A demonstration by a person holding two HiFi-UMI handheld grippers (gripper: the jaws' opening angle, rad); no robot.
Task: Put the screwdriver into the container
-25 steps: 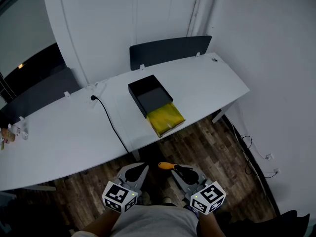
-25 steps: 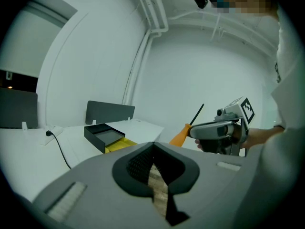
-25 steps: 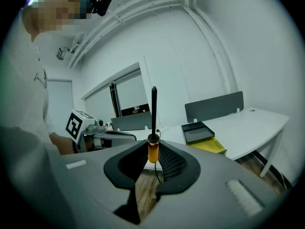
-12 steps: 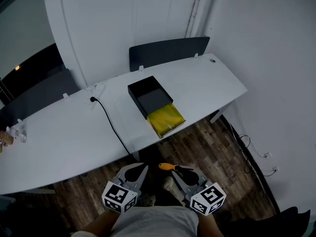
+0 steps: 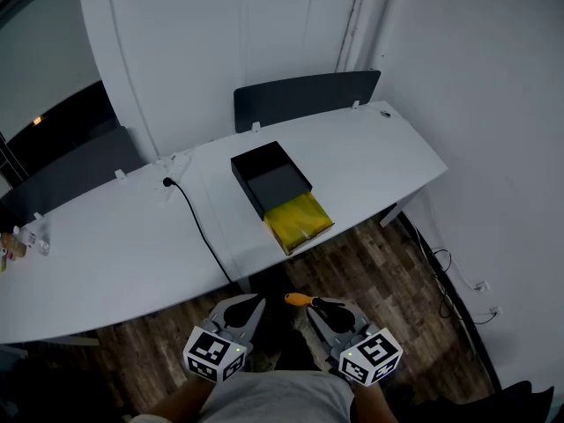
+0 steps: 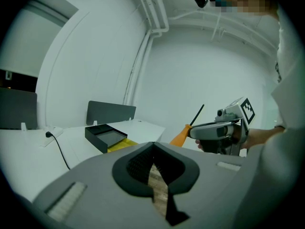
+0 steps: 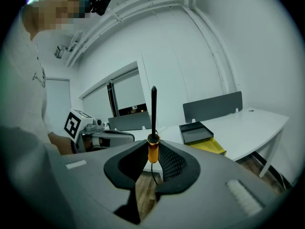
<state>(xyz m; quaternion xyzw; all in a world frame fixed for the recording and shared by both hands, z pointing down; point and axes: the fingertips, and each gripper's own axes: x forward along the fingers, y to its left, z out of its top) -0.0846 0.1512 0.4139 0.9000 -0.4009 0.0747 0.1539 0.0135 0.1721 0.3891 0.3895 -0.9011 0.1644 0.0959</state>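
Observation:
My right gripper (image 5: 322, 312) is shut on the screwdriver (image 5: 301, 300), held low over the wooden floor in front of the white table (image 5: 132, 236). In the right gripper view its orange handle (image 7: 152, 152) sits between the jaws and the black shaft (image 7: 153, 109) points straight up. The black open container (image 5: 271, 177) stands on the table's middle, with a yellow piece (image 5: 300, 222) against its near side. My left gripper (image 5: 241, 312) hangs beside the right one, shut on nothing. The left gripper view shows the screwdriver (image 6: 182, 136) and the right gripper (image 6: 217, 130) to its right.
A black cable (image 5: 198, 223) runs from a socket across the table to its front edge. Grey divider panels (image 5: 304, 98) stand behind the table. Small items (image 5: 18, 241) sit at the far left. More cables (image 5: 449, 276) lie on the floor by the right wall.
Both grippers stay about where they were, the right one still holding the screwdriver. The head view has shifted a little, so the table sits slightly lower in the picture.

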